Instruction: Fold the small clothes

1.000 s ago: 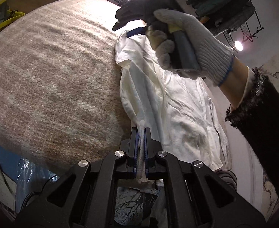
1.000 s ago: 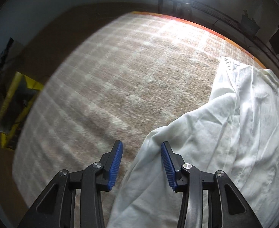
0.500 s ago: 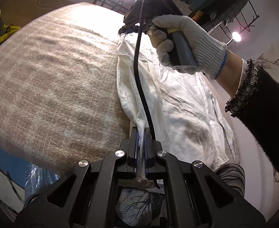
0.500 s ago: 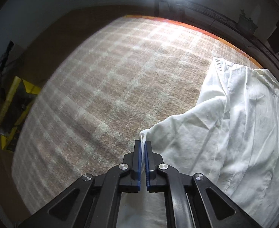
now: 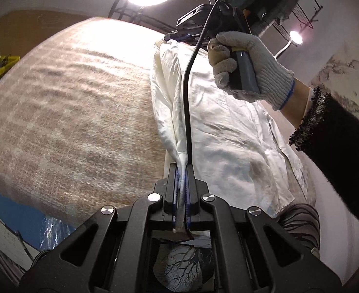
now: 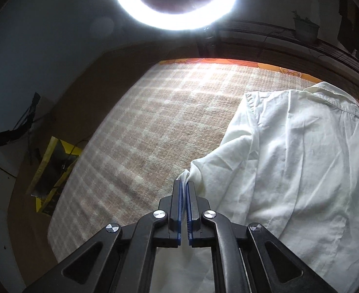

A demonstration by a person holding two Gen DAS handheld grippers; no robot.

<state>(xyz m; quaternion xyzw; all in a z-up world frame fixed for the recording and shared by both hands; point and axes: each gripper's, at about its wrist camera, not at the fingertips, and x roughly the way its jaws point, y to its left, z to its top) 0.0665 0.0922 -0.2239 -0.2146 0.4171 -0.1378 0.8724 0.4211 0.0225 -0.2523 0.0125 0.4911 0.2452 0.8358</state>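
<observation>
white shirt (image 5: 230, 127) lies spread on a checked beige blanket (image 5: 77, 112) that covers the surface, on the right part of it in both views. left hand-held gripper (image 5: 182, 171) is clamped tight on a bunched edge of the shirt, cloth pinched between its blue pads, a ridge of fabric running up from the pinch toward the far end. a black cable (image 5: 188, 97) runs along that ridge, from the left jaws up to the other tool. right hand-held gripper (image 6: 184, 188) is also closed hard on a shirt edge, a small tuft of white cloth sticking out past the tips; in the left wrist view its body (image 5: 204, 22) sits over the far end of the shirt. gloved hand (image 5: 250, 68) holds the right tool's grey handle, dark fuzzy sleeve (image 5: 333, 141) behind it. shirt collar (image 6: 335, 100) is at the far right edge near the orange border (image 6: 228, 61) of the bed. ring light (image 6: 174, 2) glares overhead. yellow frame thing (image 6: 55, 171) on the floor at left, can't tell what it is.
</observation>
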